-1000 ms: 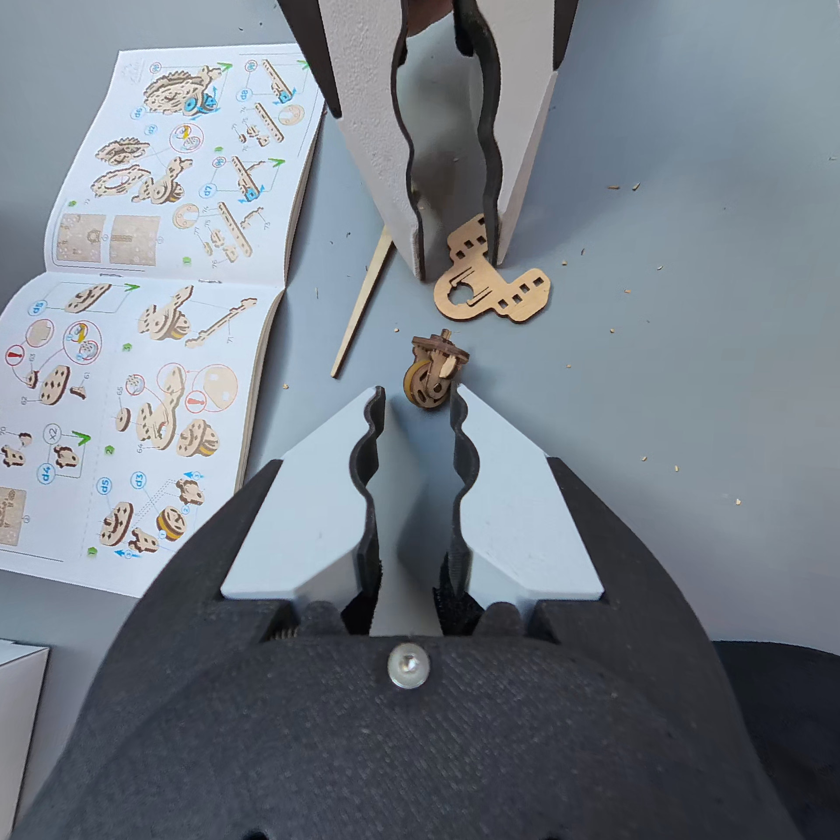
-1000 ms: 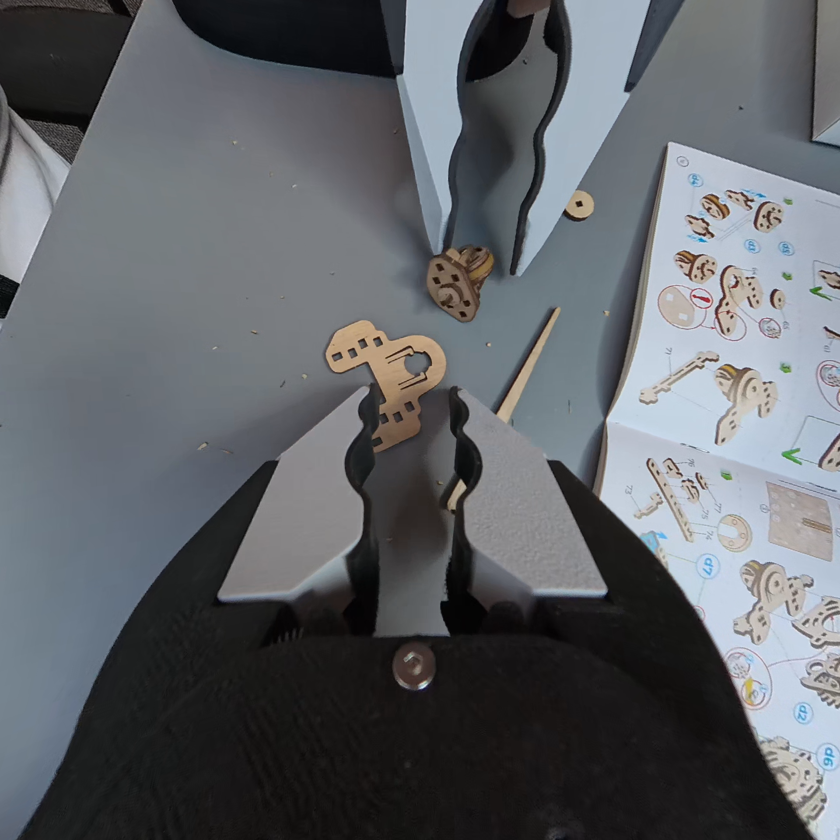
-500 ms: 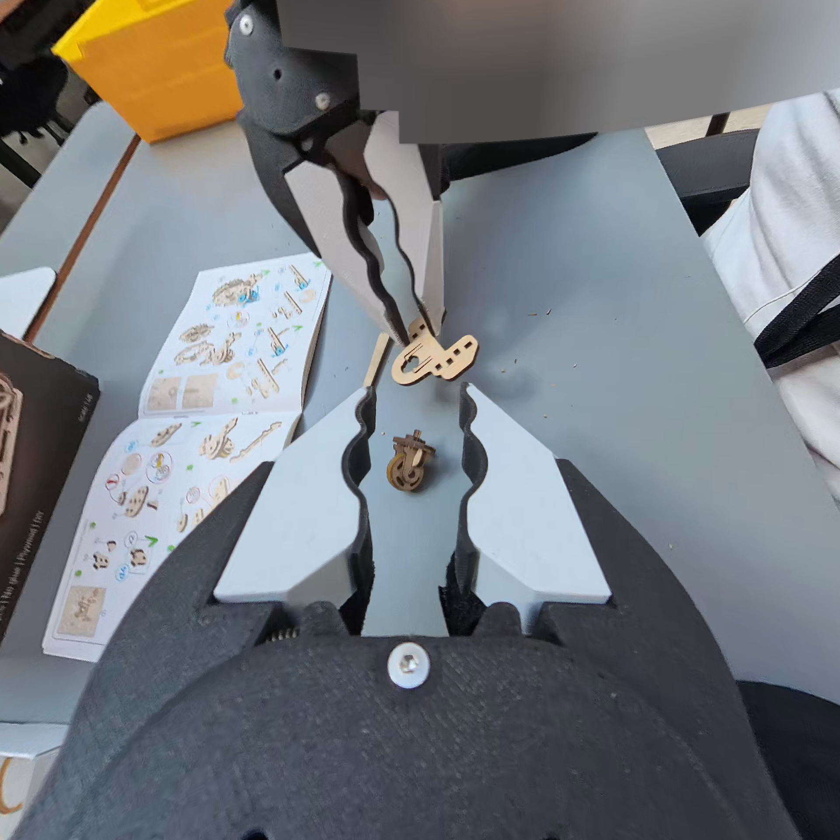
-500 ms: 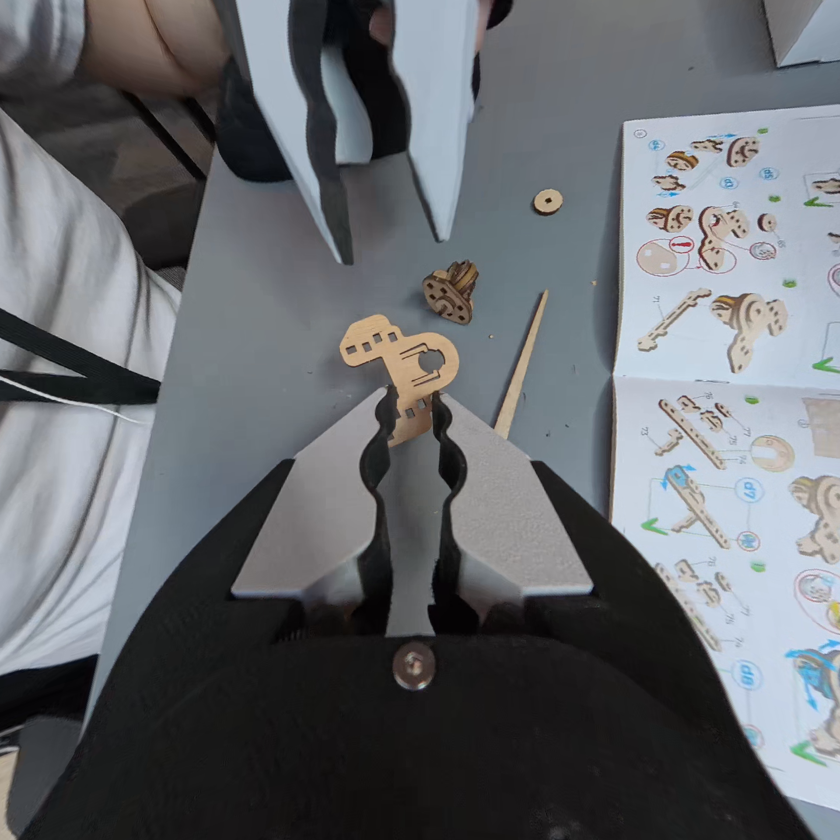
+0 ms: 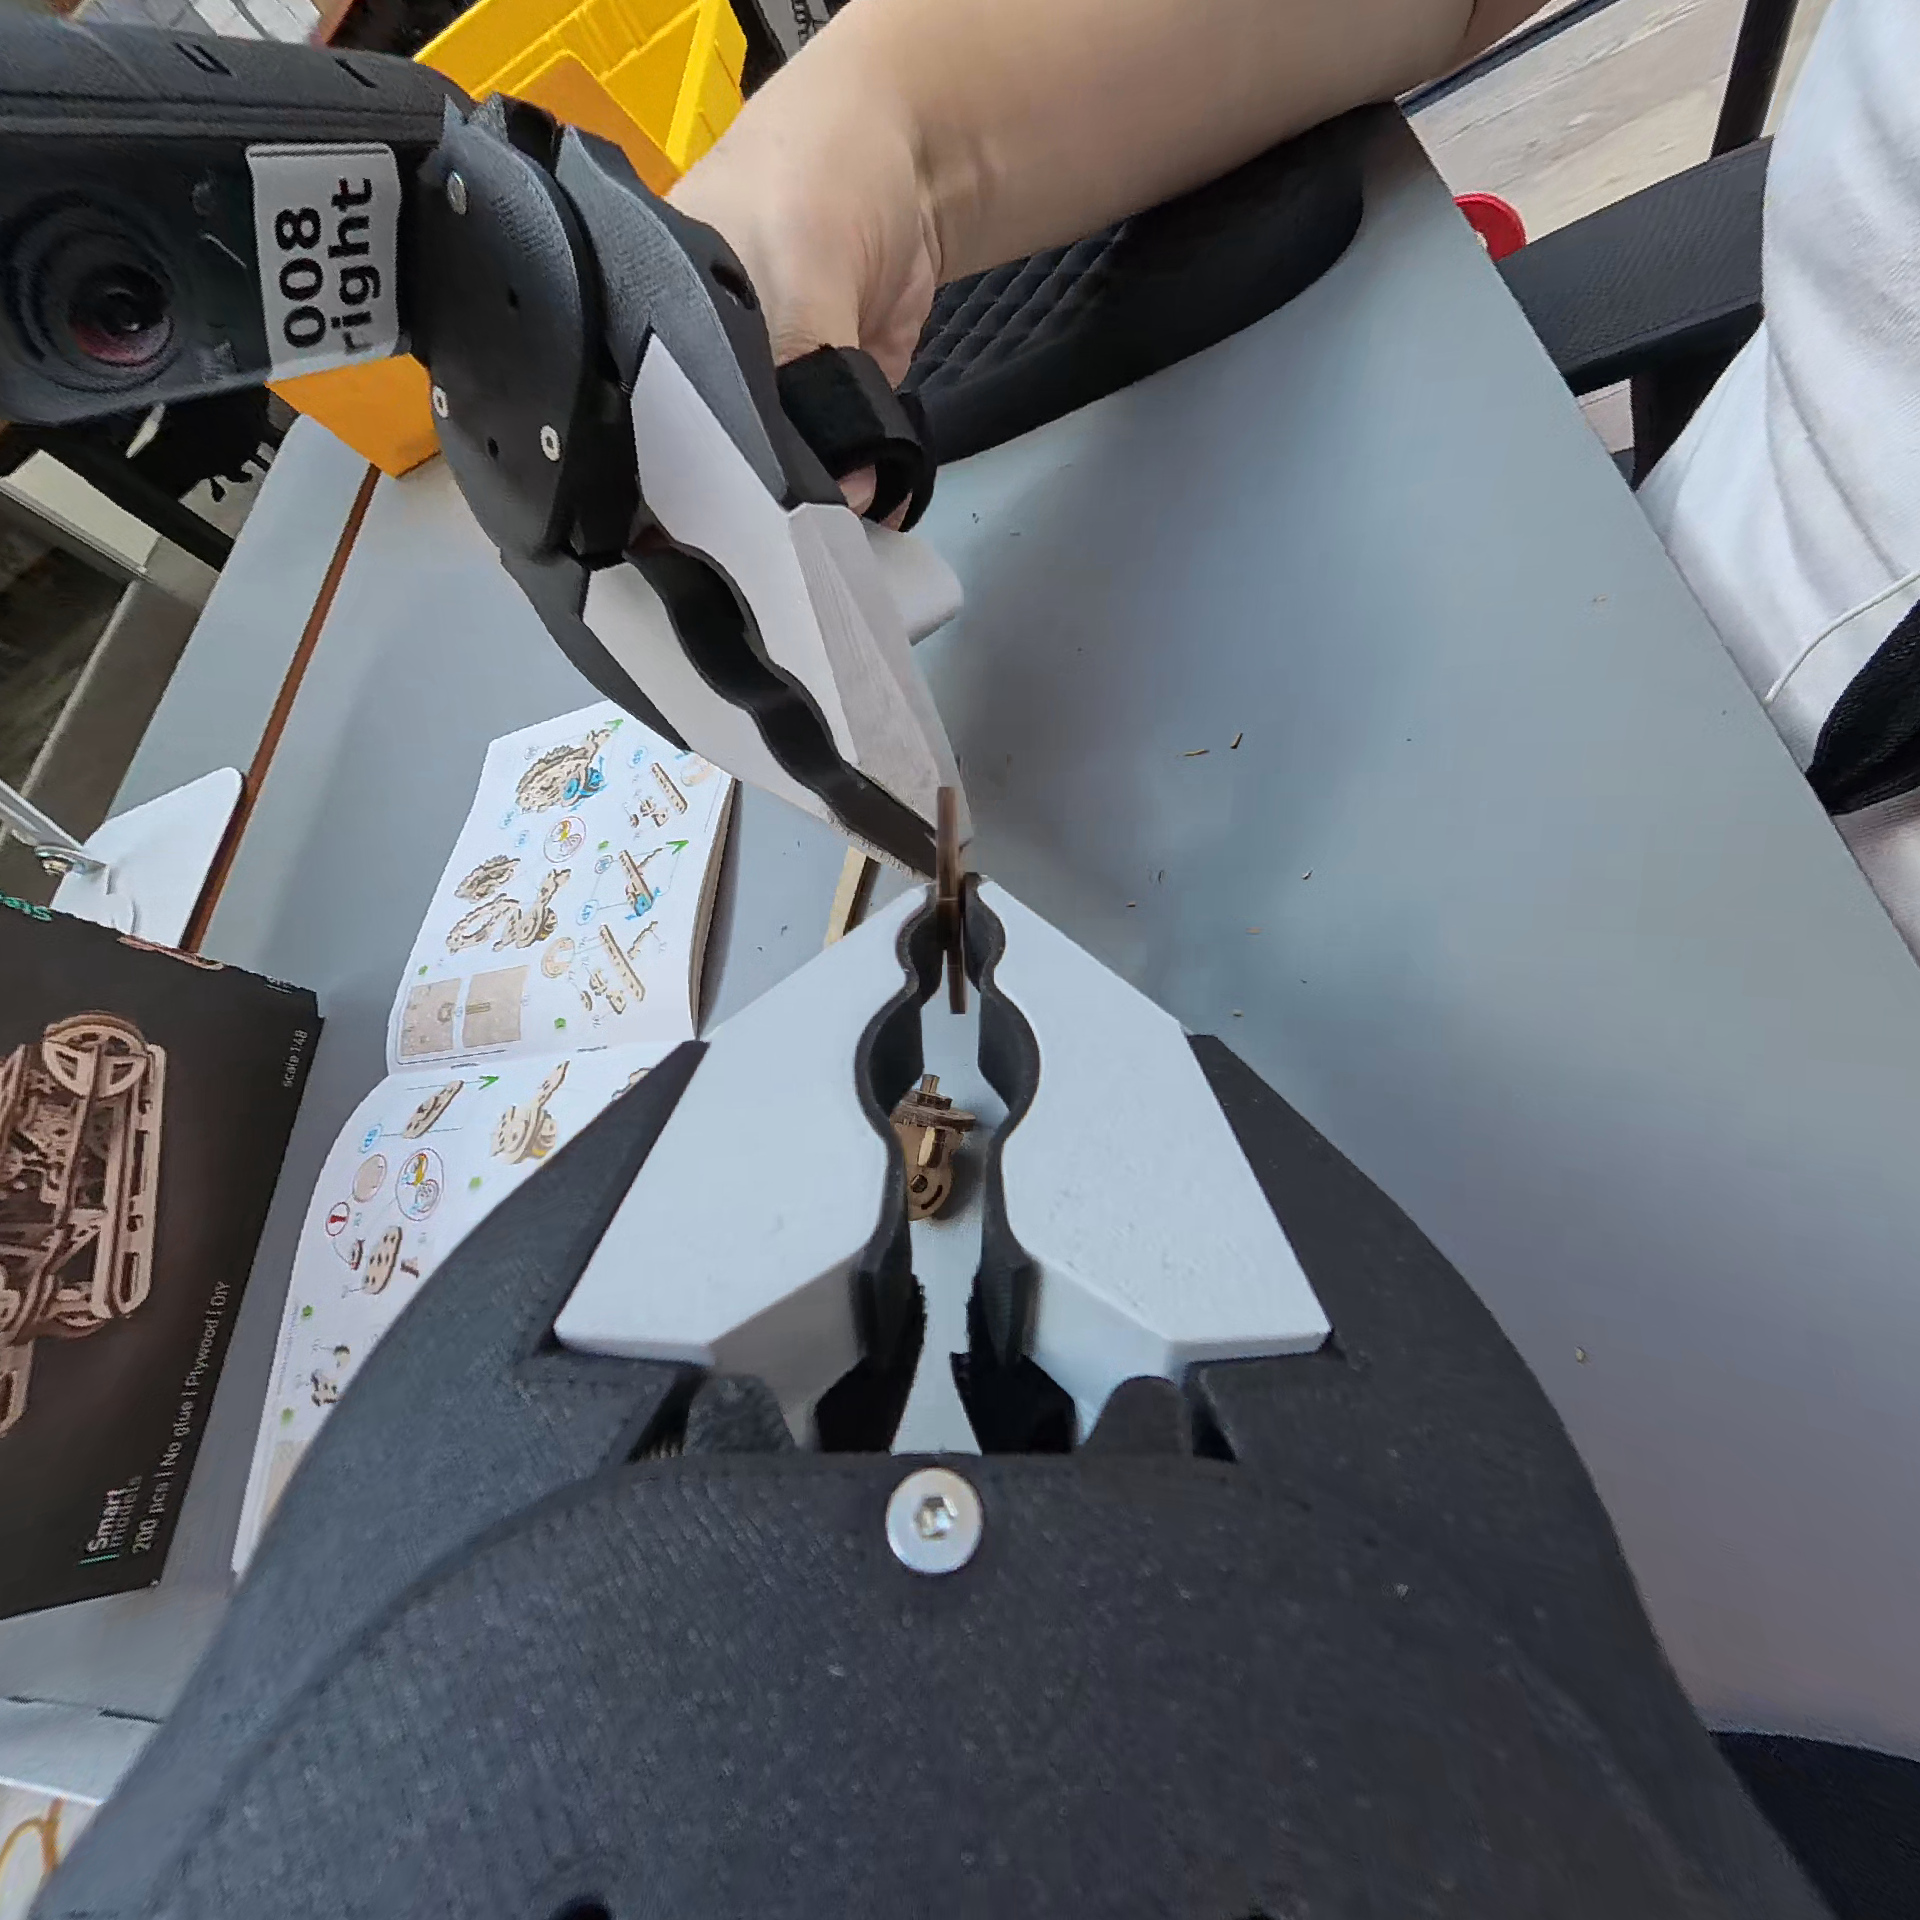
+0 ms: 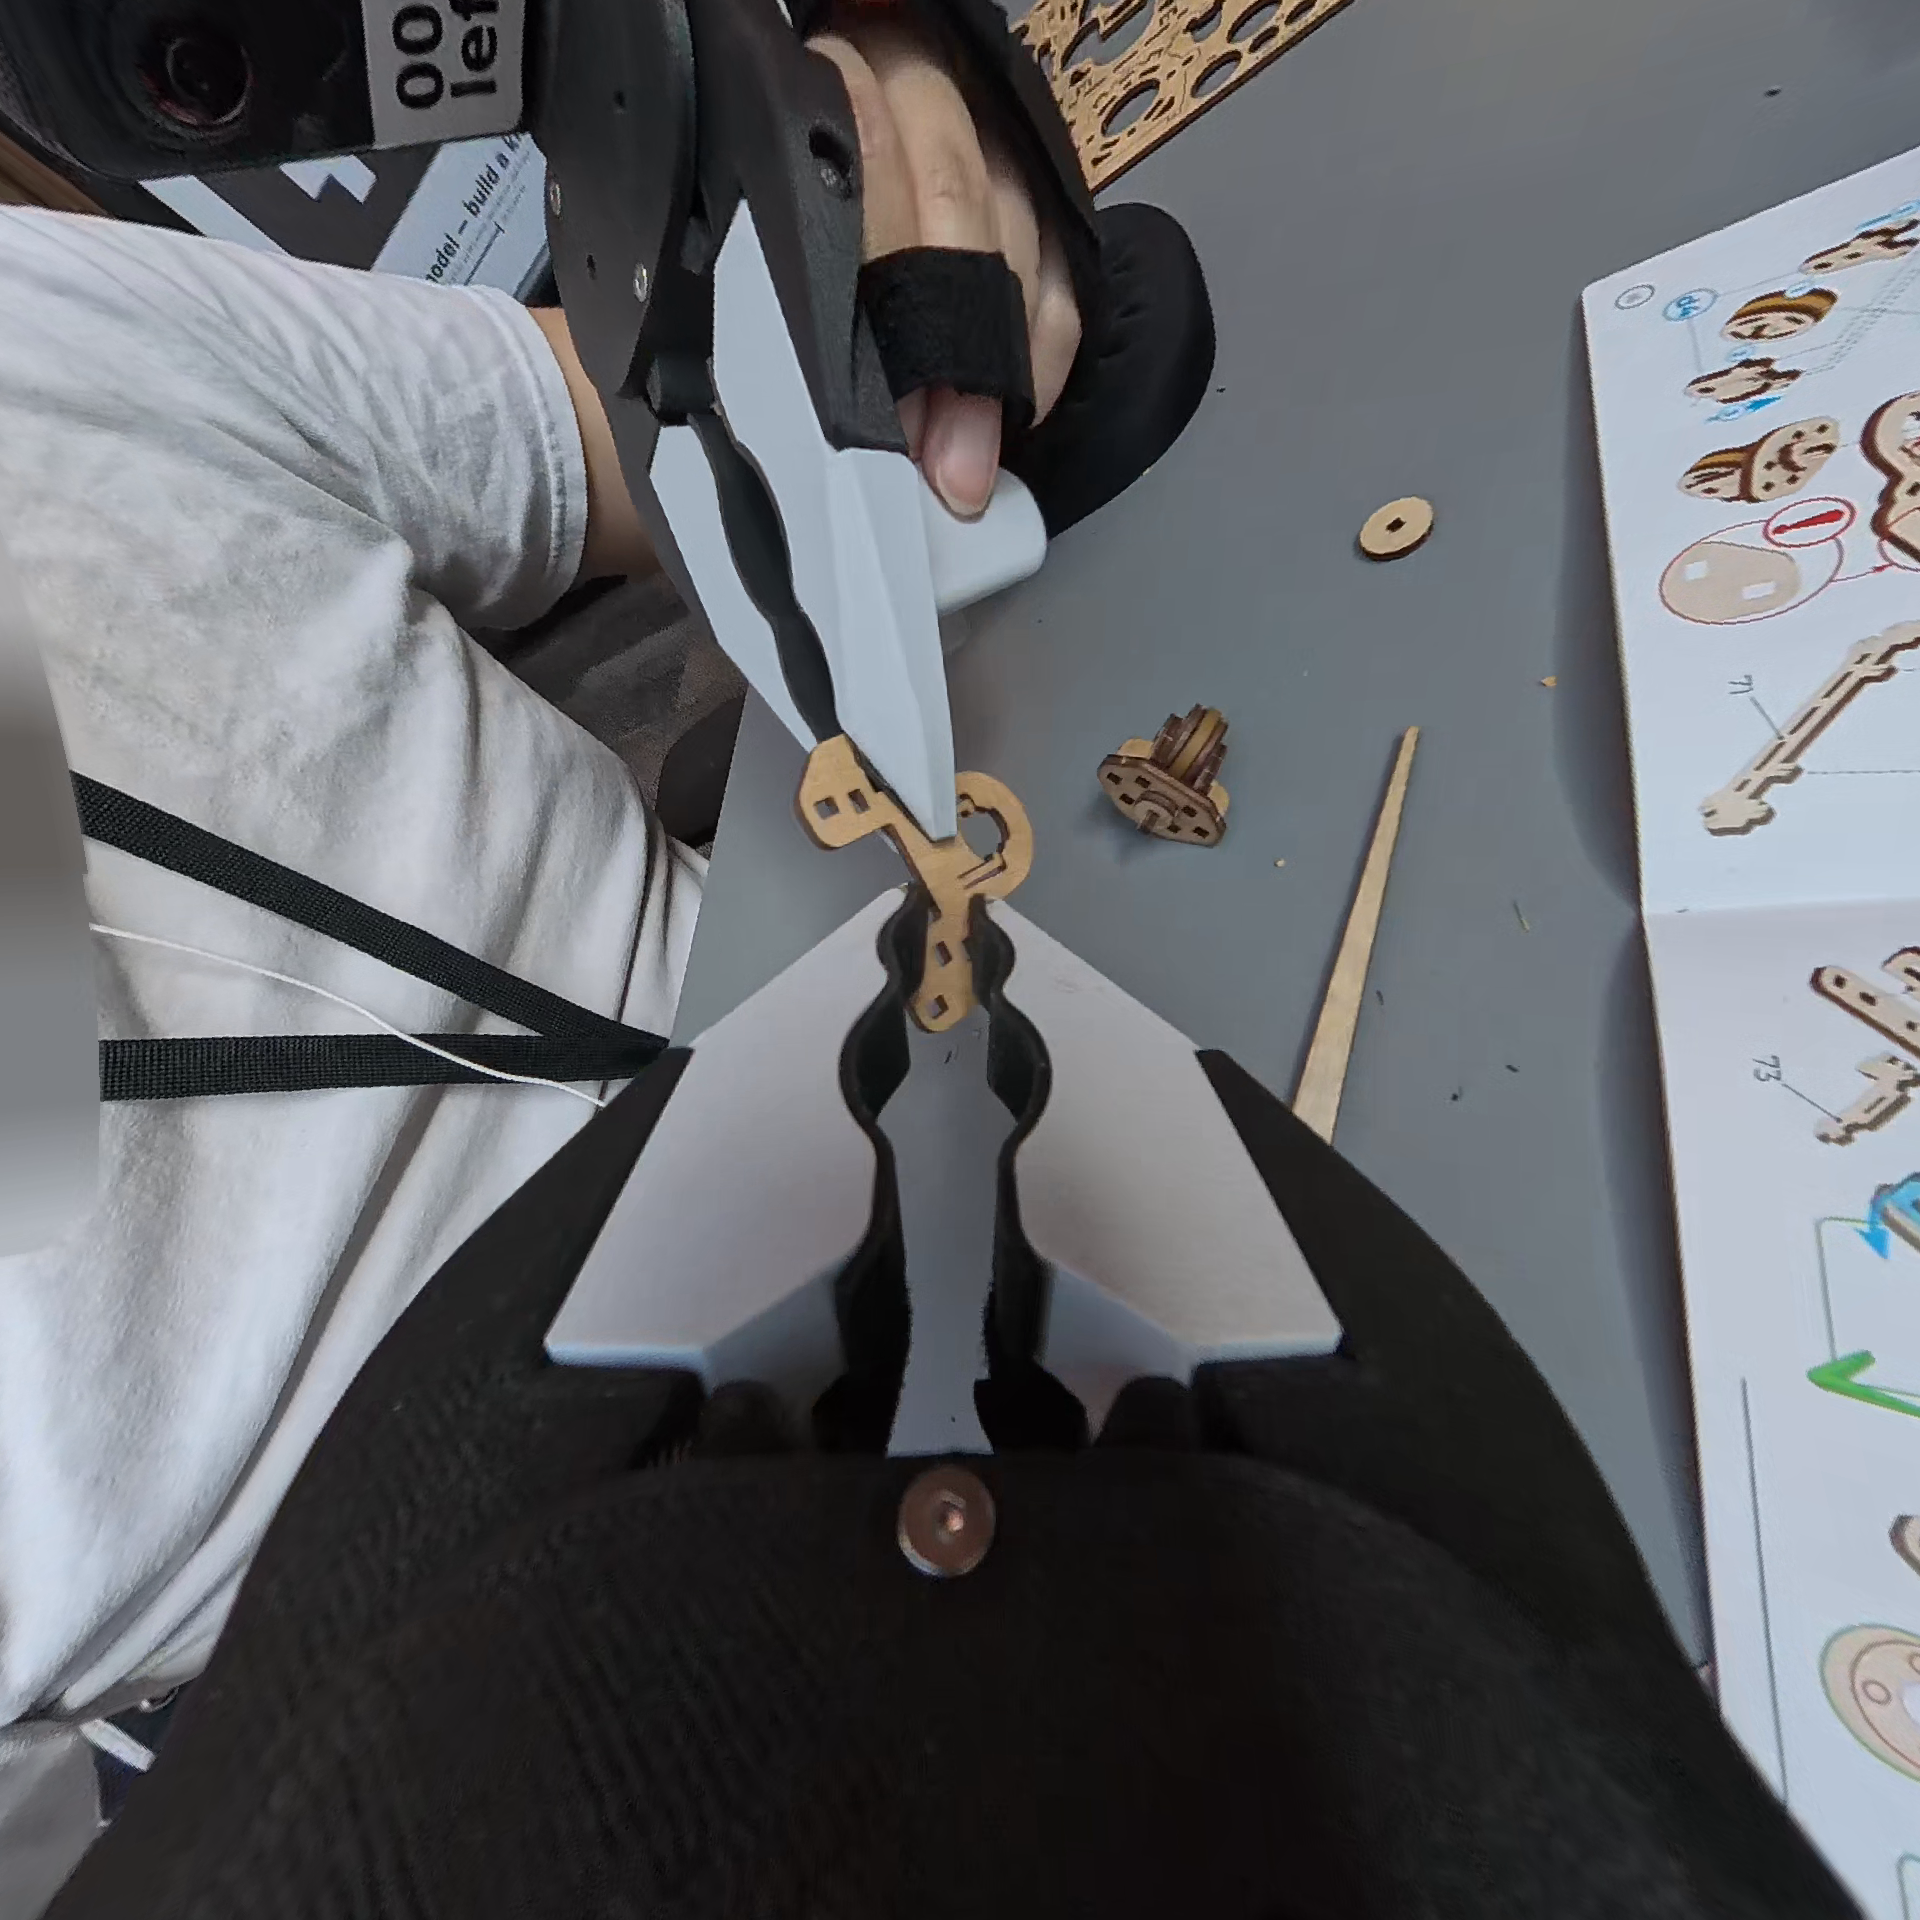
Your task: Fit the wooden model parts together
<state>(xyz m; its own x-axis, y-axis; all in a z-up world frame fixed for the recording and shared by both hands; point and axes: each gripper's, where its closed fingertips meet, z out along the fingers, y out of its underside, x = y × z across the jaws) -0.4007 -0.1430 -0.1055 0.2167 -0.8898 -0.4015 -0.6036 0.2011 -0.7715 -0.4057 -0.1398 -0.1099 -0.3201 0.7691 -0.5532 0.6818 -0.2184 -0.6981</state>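
Flat slotted plywood plate (image 6: 940, 883) held in the air above the grey surface (image 6: 1455, 935), pinched at its lower tab by the right gripper (image 6: 943, 914) and at its upper arm by the left gripper (image 5: 948, 909), both closed on it. The small wheel subassembly (image 6: 1166, 781) lies on the surface nearby. The plate looks thin, light and stiff but likely to snap at its cut-outs, so solid edge stock is the safer hold.

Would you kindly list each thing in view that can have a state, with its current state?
Flat wooden plate: lifted off the table, gripped at both ends.
Right gripper: shut on the plate's lower end.
Left gripper: shut on the plate, seen edge-on.
Wheel assembly: lying loose on the table, ungripped.
Wooden stick: lying flat, untouched.
Small washer: lying flat, alone.
Instruction booklet: open.
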